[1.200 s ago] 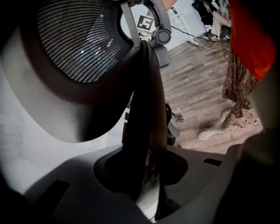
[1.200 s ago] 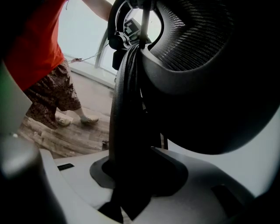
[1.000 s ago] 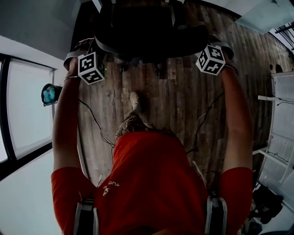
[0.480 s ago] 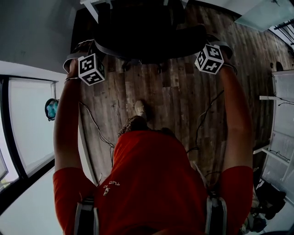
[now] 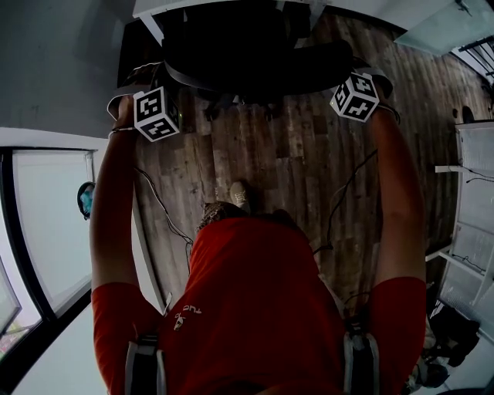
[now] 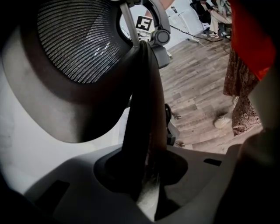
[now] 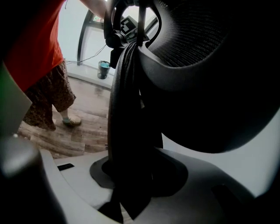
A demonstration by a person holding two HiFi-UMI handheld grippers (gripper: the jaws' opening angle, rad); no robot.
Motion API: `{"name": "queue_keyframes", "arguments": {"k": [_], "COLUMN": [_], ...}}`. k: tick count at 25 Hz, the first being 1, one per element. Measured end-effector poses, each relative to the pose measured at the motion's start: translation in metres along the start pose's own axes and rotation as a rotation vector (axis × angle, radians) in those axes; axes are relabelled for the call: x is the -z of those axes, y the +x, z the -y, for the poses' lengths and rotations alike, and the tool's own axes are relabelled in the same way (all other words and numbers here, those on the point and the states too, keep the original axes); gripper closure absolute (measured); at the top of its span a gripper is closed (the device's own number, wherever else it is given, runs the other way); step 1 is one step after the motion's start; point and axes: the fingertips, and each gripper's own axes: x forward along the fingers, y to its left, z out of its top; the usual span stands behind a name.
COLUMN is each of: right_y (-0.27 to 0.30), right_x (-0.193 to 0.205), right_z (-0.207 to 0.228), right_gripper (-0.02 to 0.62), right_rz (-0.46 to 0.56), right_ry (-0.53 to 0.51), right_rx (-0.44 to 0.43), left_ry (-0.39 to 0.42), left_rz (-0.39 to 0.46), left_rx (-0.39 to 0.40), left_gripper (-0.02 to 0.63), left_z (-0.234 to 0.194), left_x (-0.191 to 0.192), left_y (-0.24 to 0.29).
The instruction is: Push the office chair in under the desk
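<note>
The black office chair (image 5: 255, 58) stands at the top of the head view, its seat partly beneath the white desk (image 5: 166, 6). My left gripper (image 6: 148, 171) is shut on the left edge of the chair back (image 6: 144, 100), beside the mesh panel (image 6: 78, 43). My right gripper (image 7: 131, 175) is shut on the right edge of the chair back (image 7: 127, 113). In the head view only the marker cubes show, left (image 5: 155, 114) and right (image 5: 355, 96), at either side of the backrest. Both sets of fingertips are hidden against the chair.
The person's foot (image 5: 239, 194) is on the wood plank floor (image 5: 293, 170) behind the chair. Cables (image 5: 164, 212) trail on the floor. A glass wall (image 5: 46, 231) and a teal cup (image 5: 85, 199) lie at the left, white shelving (image 5: 471, 200) at the right.
The chair has rolled forward, and the white desk edge has come into view over it. Both grippers went with it and kept their hold. The person has stepped forward.
</note>
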Motion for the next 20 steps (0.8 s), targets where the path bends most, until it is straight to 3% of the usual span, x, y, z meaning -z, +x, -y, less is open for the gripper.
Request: {"name": "queue_keyframes", "arguments": {"k": [20], "right_y": [0.081], "right_x": [0.010], "right_z": [0.114], "right_gripper": [0.445], "right_rz": [0.014], "right_ry": [-0.003], "right_rx": [-0.001], "left_ry": [-0.014], "left_rz": [-0.040], "left_rx": [0.018], "left_gripper": [0.491], "left_z": [-0.098], "left_x": [0.034], "left_y": [0.096]}}
